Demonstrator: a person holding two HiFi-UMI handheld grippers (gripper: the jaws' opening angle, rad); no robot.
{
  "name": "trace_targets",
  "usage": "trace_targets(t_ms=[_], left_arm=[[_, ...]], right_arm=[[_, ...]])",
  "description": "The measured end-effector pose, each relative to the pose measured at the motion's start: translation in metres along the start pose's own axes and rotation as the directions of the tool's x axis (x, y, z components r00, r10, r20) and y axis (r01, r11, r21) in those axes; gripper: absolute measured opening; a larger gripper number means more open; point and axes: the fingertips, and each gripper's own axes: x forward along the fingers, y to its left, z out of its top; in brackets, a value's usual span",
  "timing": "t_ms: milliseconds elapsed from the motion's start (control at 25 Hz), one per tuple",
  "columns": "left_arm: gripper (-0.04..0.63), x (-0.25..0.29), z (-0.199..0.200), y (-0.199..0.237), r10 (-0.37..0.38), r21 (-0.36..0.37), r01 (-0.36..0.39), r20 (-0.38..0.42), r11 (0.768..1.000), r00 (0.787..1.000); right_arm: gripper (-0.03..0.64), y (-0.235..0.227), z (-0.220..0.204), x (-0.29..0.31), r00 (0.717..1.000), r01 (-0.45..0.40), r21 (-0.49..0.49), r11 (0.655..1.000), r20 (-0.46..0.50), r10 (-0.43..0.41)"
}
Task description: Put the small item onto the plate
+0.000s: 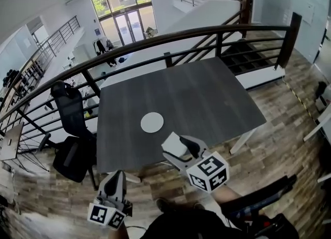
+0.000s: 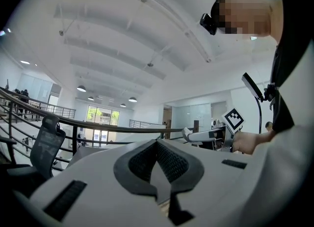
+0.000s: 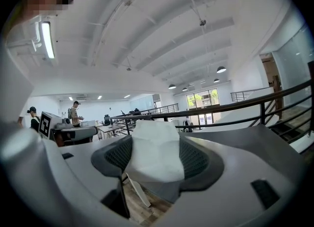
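A small round white plate (image 1: 152,122) lies on the dark grey table (image 1: 207,98), near its front edge. My right gripper (image 1: 173,146) hovers at that front edge, just right of and nearer than the plate, shut on a small white crumpled item (image 3: 154,150) that fills the space between its pads. My left gripper (image 1: 115,182) hangs lower left, off the table over the wooden floor, jaws shut with nothing between them (image 2: 158,172). In the left gripper view the right gripper (image 2: 208,135) shows to the right, held in a hand.
A black office chair (image 1: 72,129) stands at the table's left edge. A dark metal railing (image 1: 170,39) runs behind the table, with stairs beyond at the right. A person's dark trousers and shoes (image 1: 181,217) show at the bottom.
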Motion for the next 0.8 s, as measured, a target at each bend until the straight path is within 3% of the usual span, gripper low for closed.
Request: trace_targets(t_ms=[280,800], left_arm=[[0.003,0.018,0.014,0.055,-0.042,0.001,0.042,0.007,0.999,0.999],[0.003,0.035,0.021,0.118,-0.158,0.007,0.158,0.027,0.987,0.987]], right_arm=[[0.304,0.006,0.018,0.047,0.999,0.036,-0.007,0.999,0.006,-0.036],[0.304,0.017,0.032,0.096,0.991,0.136,-0.016,0.991,0.023,-0.135]])
